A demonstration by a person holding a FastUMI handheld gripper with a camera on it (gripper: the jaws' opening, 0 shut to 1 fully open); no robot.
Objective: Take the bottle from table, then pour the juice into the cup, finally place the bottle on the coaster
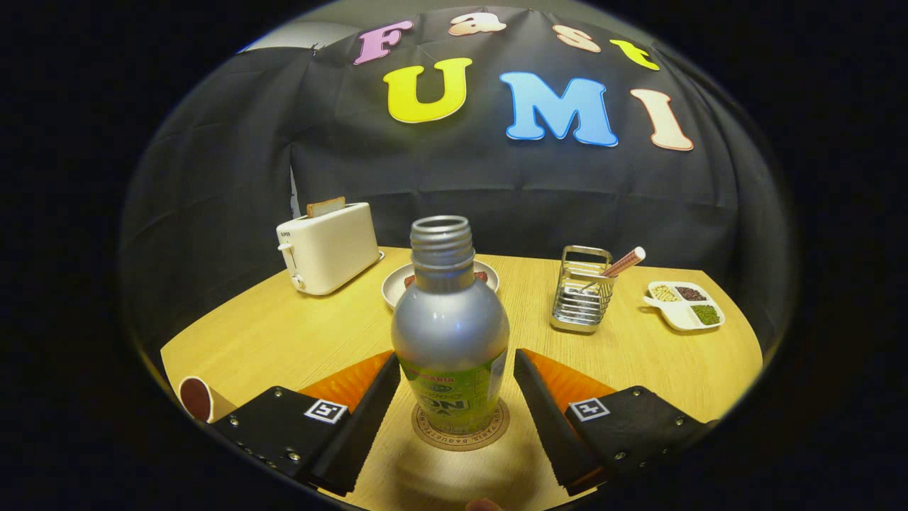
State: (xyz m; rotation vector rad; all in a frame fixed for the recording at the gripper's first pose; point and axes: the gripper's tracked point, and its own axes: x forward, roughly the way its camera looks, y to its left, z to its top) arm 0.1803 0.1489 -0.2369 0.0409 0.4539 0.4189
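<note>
With bench (284,333) carrying toaster (328,246), plate (397,284), wire rack (582,294) behind, tool (454,387) sits open, fingers either side of bottle (450,333), gaps visible. Bottle upright, uncapped, on coaster (461,441). Cup (196,399) beside left finger.

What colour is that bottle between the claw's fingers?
Silver, with a green label, seen in the gripper view: bottle.

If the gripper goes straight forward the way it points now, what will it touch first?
Most likely the bottle. It stands upright on the coaster, between the open fingers of the gripper, which do not seem to press it. The plate lies farther behind.
</note>
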